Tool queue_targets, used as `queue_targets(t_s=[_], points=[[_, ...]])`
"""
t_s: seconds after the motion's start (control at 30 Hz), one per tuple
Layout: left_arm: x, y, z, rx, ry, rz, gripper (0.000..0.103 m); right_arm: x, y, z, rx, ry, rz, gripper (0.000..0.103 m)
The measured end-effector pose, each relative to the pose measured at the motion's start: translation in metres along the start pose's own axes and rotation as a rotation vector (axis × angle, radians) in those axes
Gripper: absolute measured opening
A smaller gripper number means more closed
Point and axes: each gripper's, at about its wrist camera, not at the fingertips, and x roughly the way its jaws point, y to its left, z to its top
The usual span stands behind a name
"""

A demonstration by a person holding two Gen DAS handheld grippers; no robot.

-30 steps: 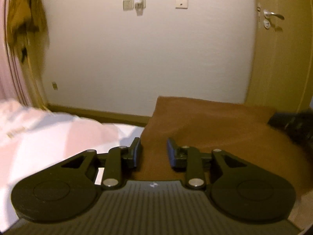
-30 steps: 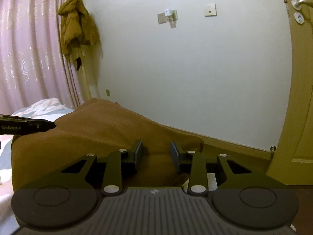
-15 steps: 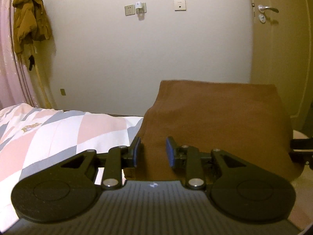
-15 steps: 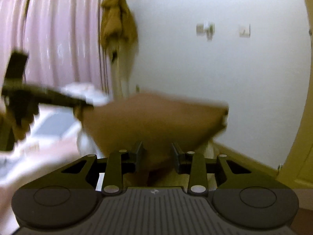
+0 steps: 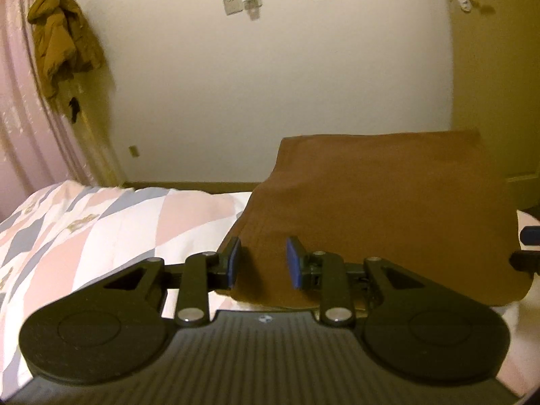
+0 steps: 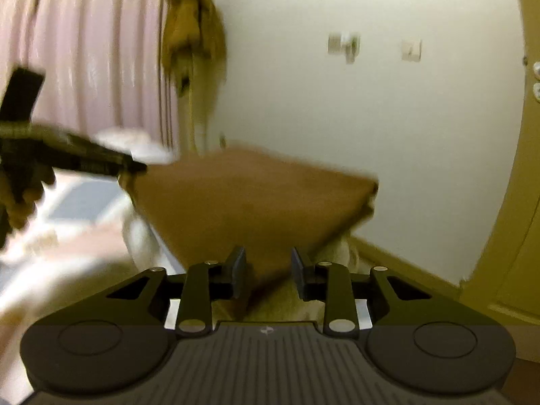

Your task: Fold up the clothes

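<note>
A brown garment [image 5: 388, 212] was held stretched above the patterned bedding [image 5: 101, 229]; left gripper [image 5: 262, 263] and right gripper [image 6: 268, 271] were each clamped on its near edge.

Right wrist view smeared: cloth [image 6: 249, 202] edges, left tool [image 6: 135, 168] soft. Left wrist view: right tool [image 5: 528, 246] cut by edge, cloth hides bed [image 5: 135, 222] beneath.
</note>
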Motion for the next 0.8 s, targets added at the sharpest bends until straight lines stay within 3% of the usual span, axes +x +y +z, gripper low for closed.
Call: queue_targets(t_s=[0.17, 0.33, 0.53, 0.7, 0.8], points=[[-0.059, 0.000, 0.016, -0.051, 0.071, 0.019, 0.041, -0.021, -0.004, 0.022, 0.107, 0.035, 0.002, 0.034], [-0.138, -0.007, 0.028, -0.170, 0.206, 0.055, 0.063, -0.080, 0.008, 0.050, 0.178, 0.099, 0.014, 0.060], [-0.225, -0.020, 0.034, -0.306, 0.282, 0.089, 0.081, -0.147, 0.030, 0.070, 0.254, 0.220, 0.058, 0.090], [-0.269, -0.032, 0.040, -0.354, 0.325, 0.140, 0.082, -0.178, 0.035, 0.101, 0.196, 0.271, 0.054, 0.101], [-0.286, -0.040, 0.044, -0.370, 0.343, 0.180, 0.086, -0.191, 0.031, 0.124, 0.184, 0.254, 0.045, 0.101]])
